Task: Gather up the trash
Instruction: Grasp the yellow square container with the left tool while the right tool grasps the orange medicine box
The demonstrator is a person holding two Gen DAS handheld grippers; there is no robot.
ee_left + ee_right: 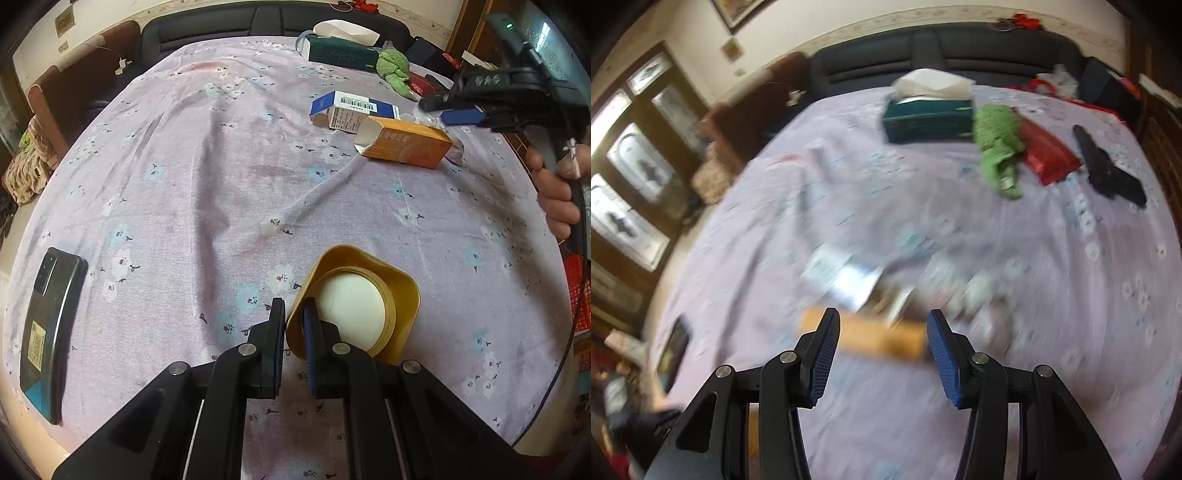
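Our right gripper [882, 350], jaws apart, hovers nearest the orange box [864, 338], lying crosswise; left gripper [295, 332] clamps gold container's [406, 295] wall.

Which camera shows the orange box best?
The left wrist view: the orange box is sharp there, lying on the tablecloth with an end flap open. The right wrist view shows it only as a motion-blurred orange shape just beyond the right gripper.

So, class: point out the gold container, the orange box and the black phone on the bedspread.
gold container [404, 295]: left wrist view, on its right wall.
orange box [410, 146]: left wrist view, on its long side face.
black phone [55, 325]: left wrist view, on the middle of its back.
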